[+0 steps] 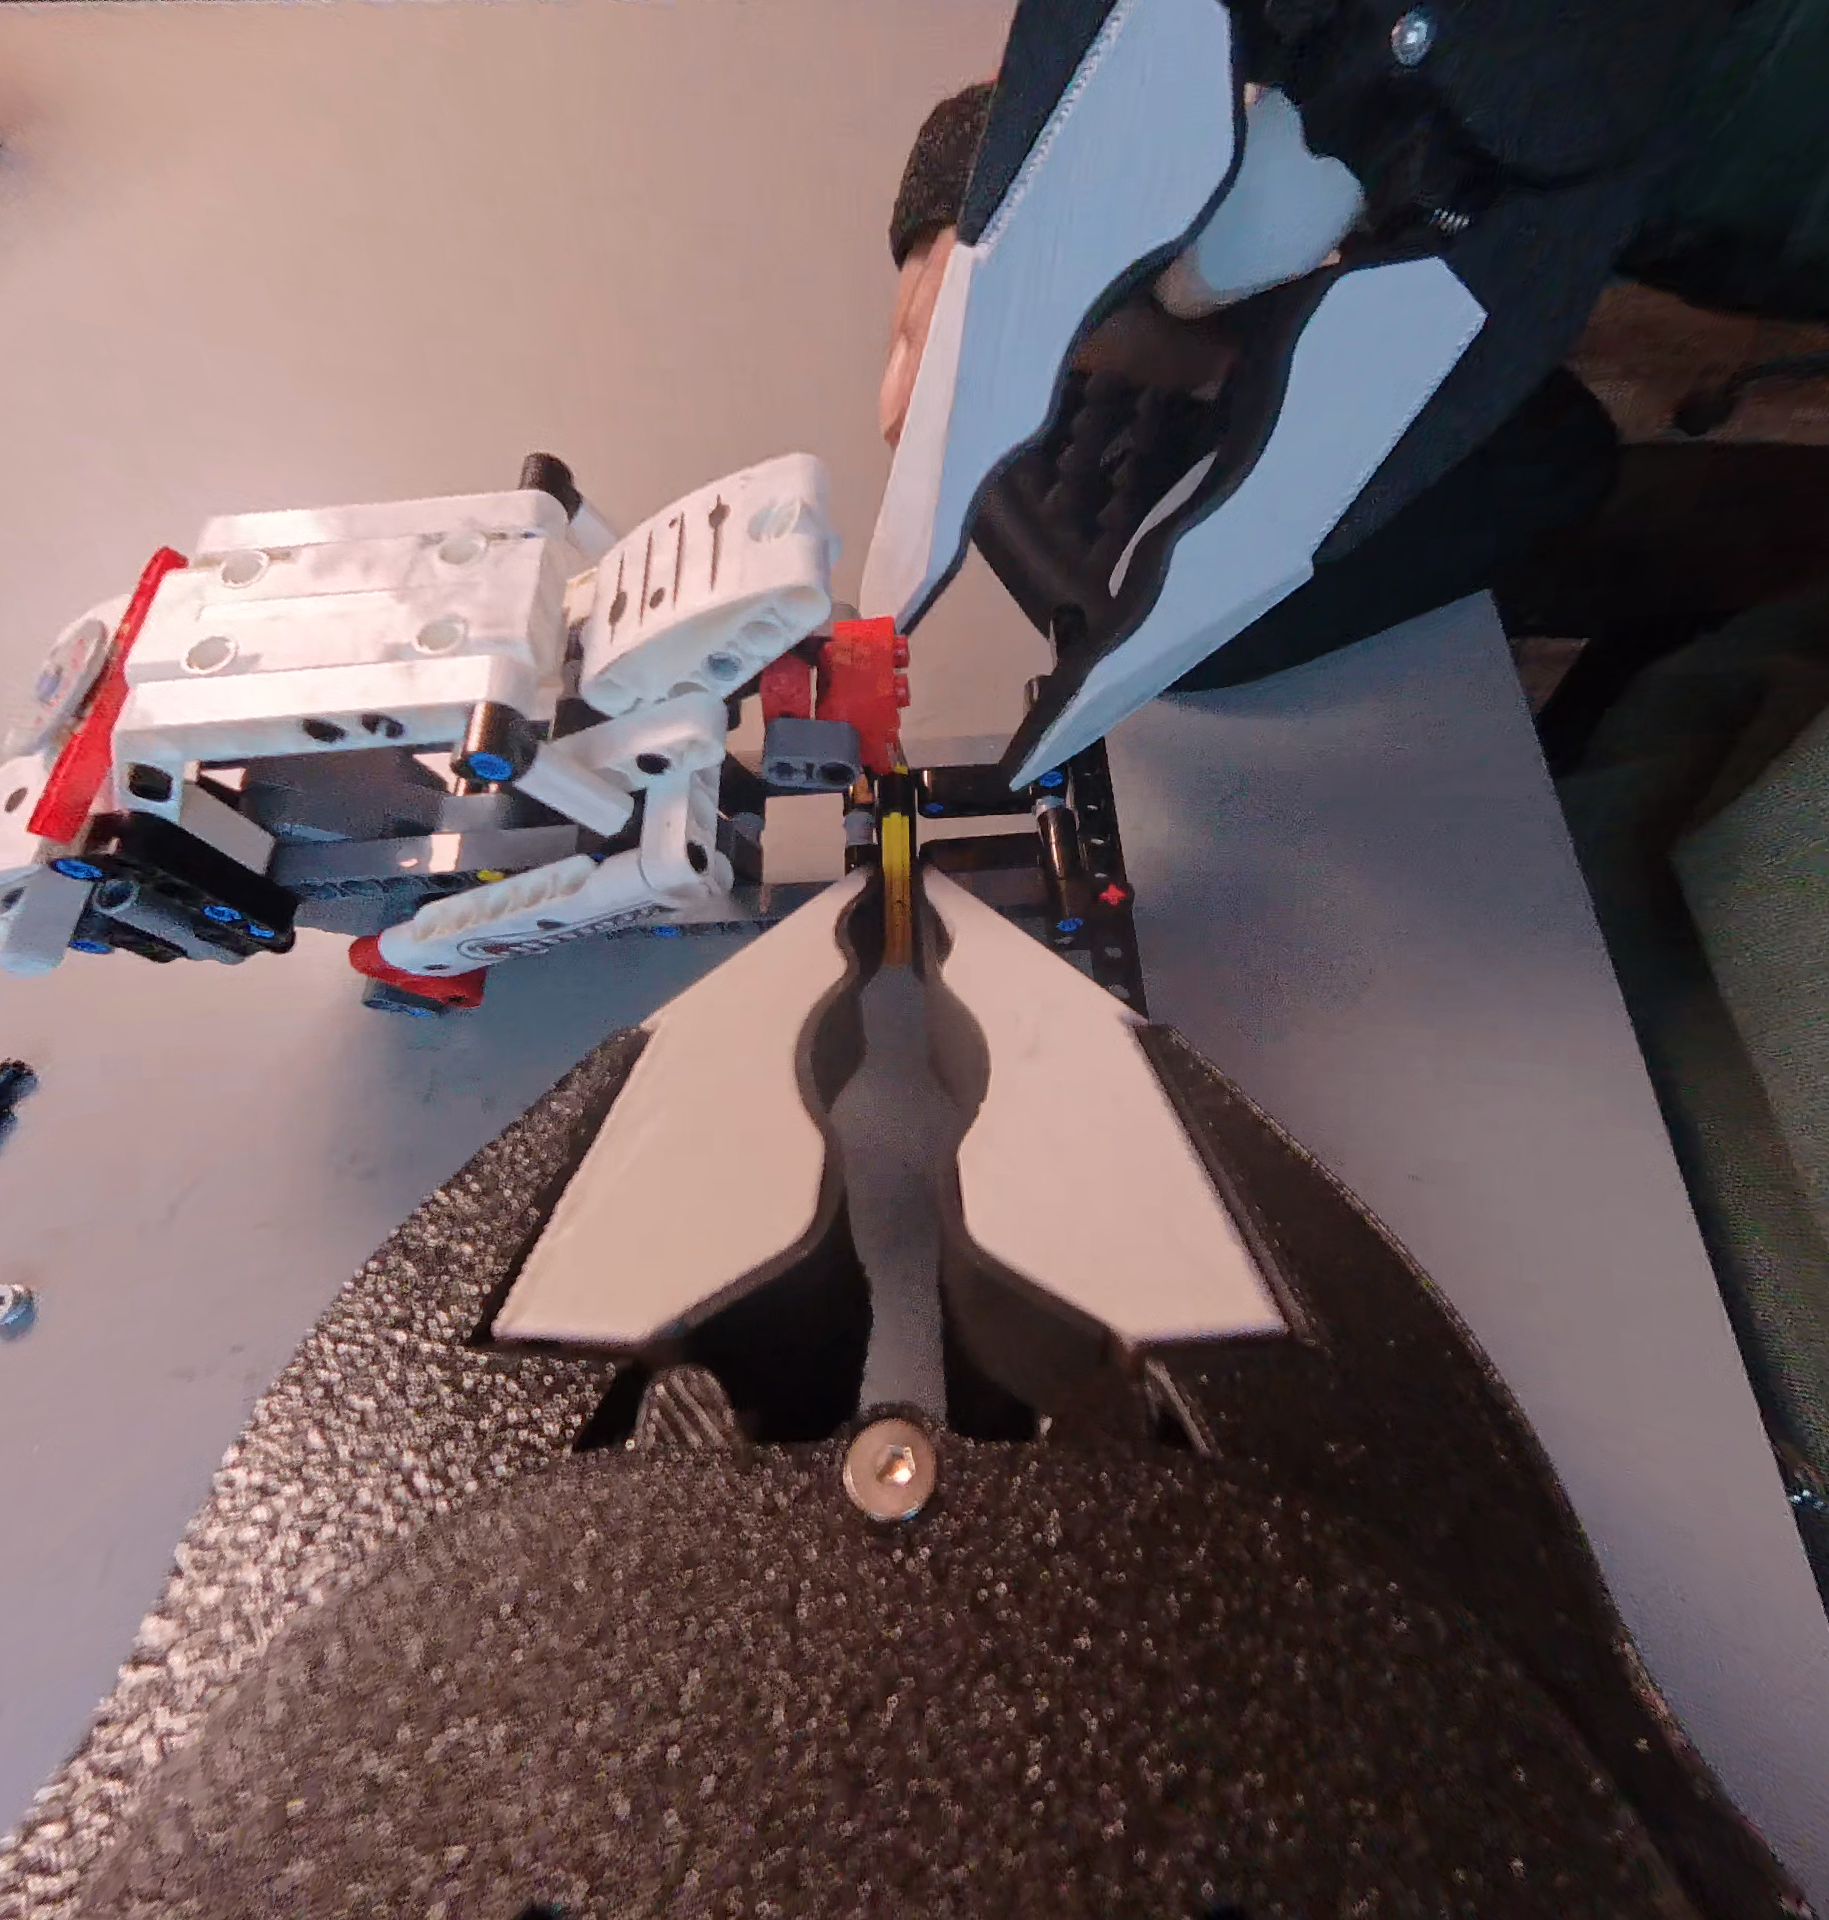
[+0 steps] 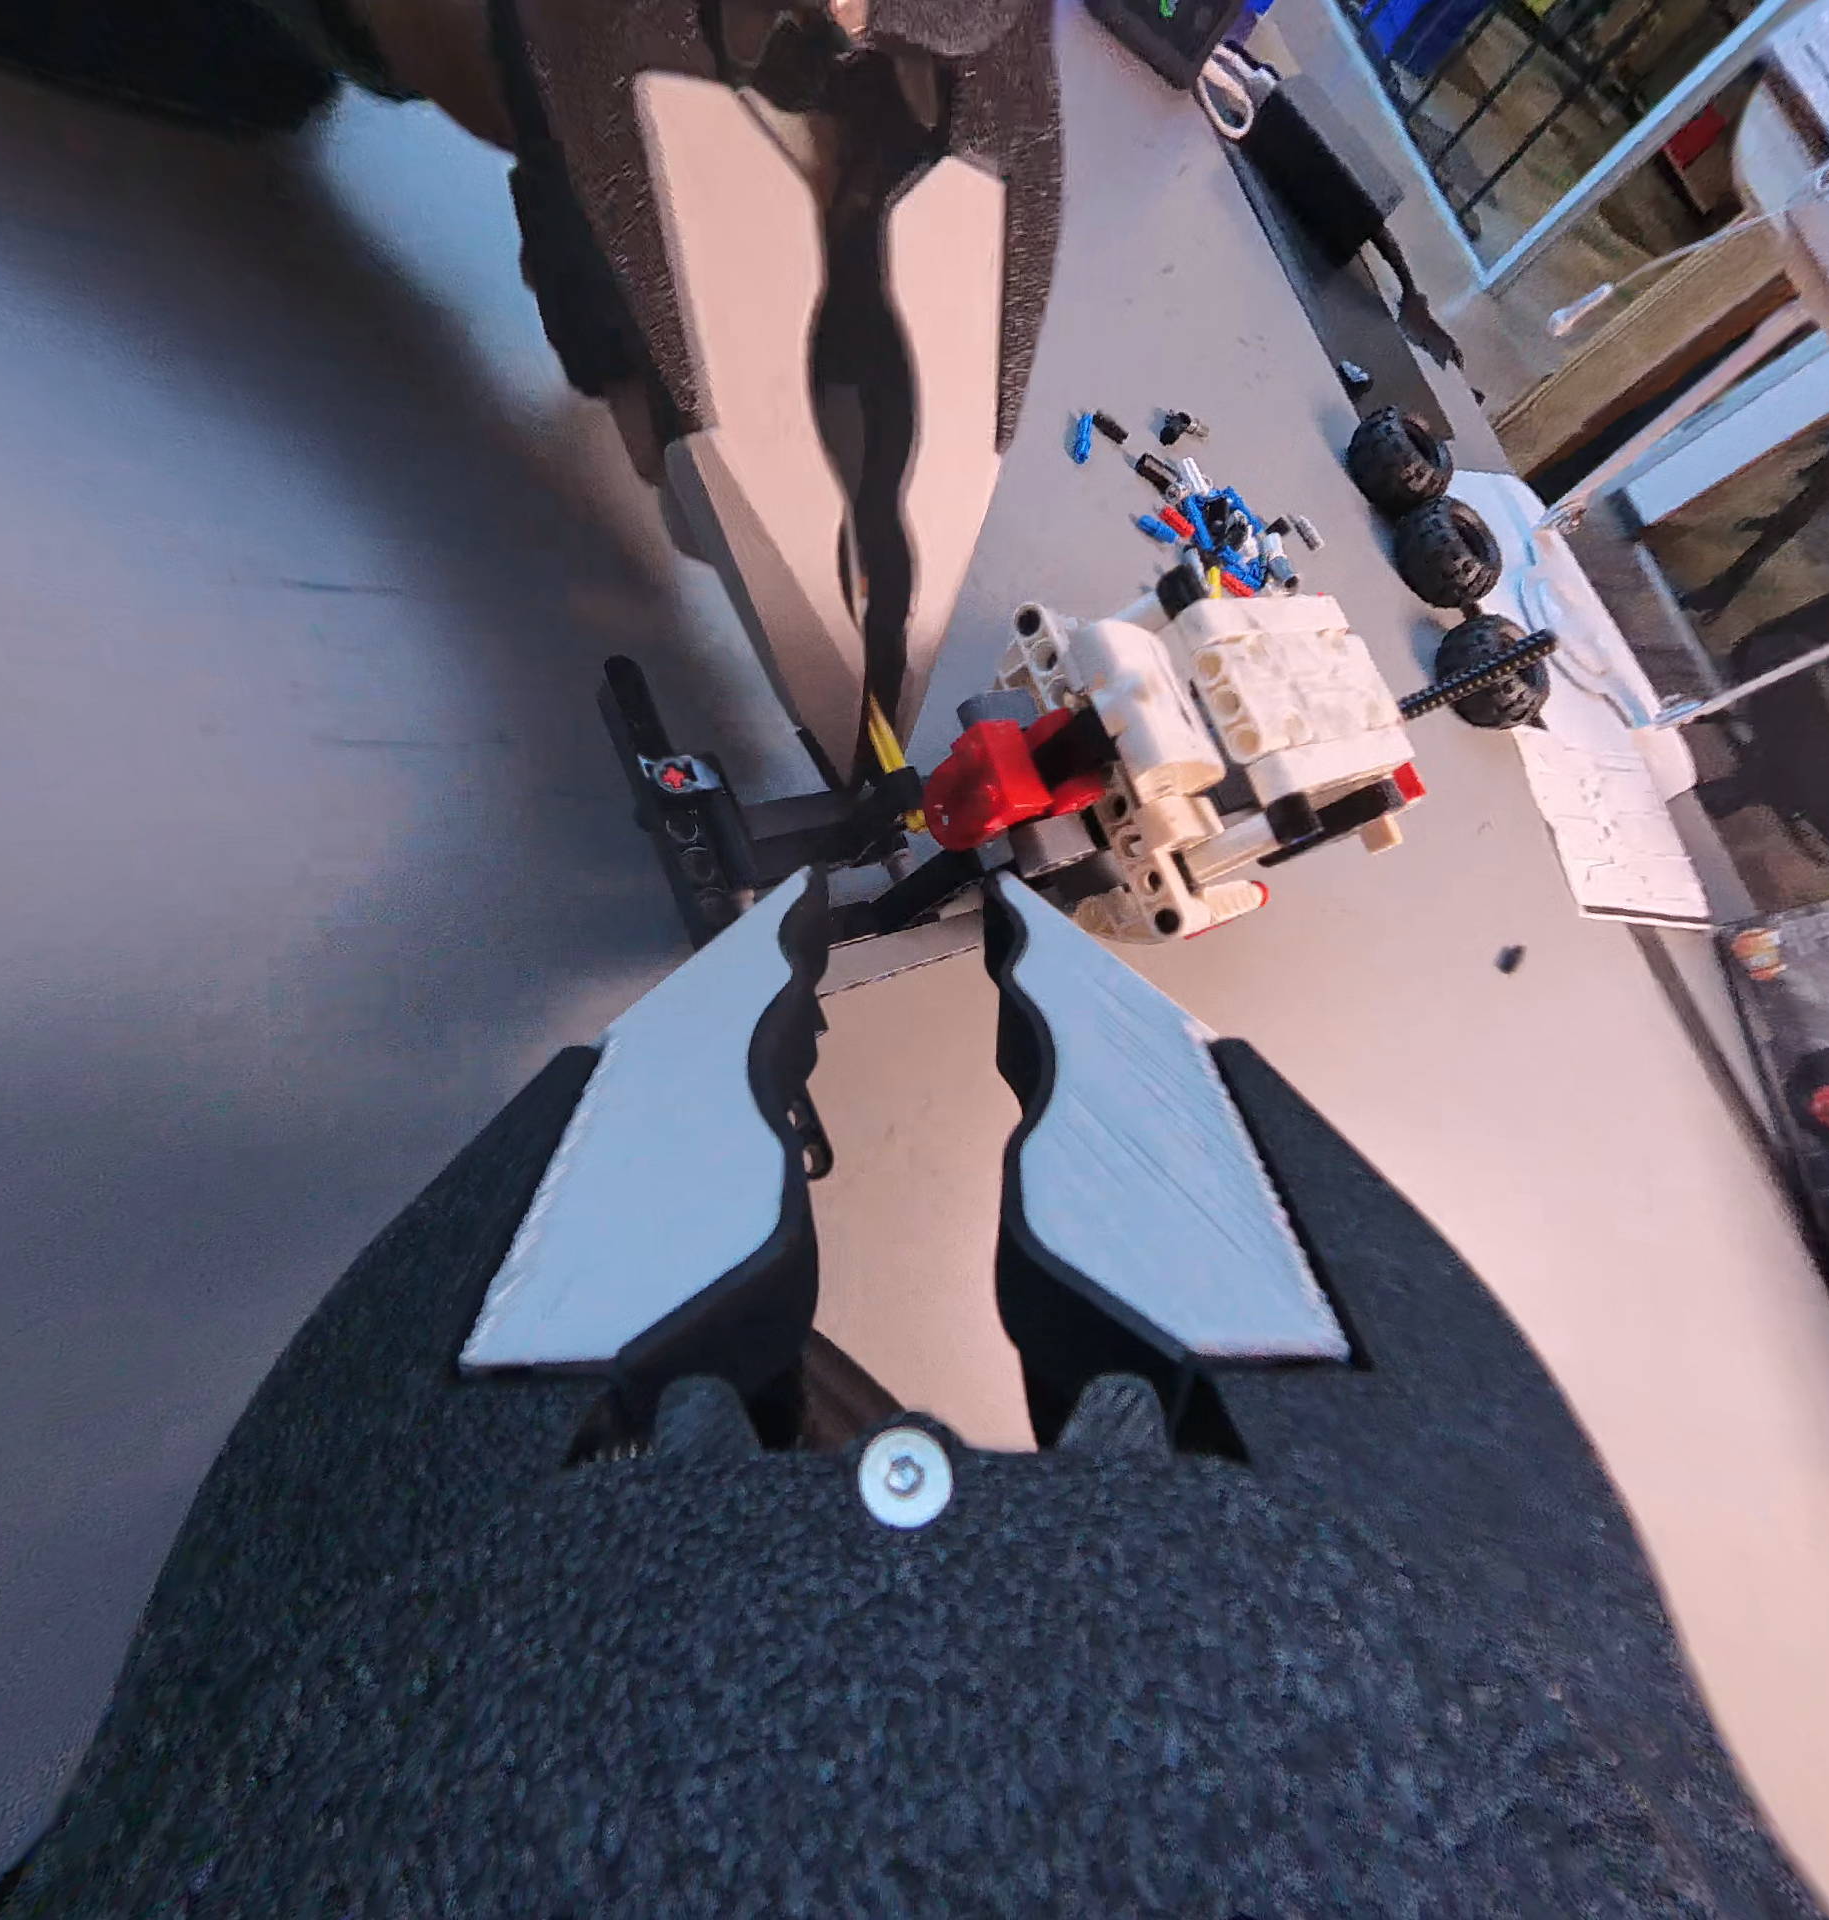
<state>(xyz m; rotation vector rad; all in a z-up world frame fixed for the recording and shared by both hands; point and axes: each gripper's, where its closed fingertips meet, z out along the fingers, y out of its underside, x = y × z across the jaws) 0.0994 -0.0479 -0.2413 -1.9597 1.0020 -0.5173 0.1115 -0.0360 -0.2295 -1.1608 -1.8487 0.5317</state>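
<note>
Fingers of the left gripper [image 1: 894, 914] pinched on a thin yellow piece [image 1: 895, 894] at the rear of the brick-built vehicle [image 1: 390, 665], white-bodied with red trim, which rests on the table [image 1: 1357, 1039]. Right beside that yellow piece sits the red block [image 1: 863, 681]. The right gripper [image 2: 899, 883] comes in from the opposite side, fingers apart, one tip touching the red block, the other on the black frame [image 1: 977, 779] behind it. Left gripper low and level along the table; right gripper angled steeply down. Beyond the vehicle: a scatter of small pins [image 2: 1216, 525] and three black tyres [image 2: 1445, 551].
</note>
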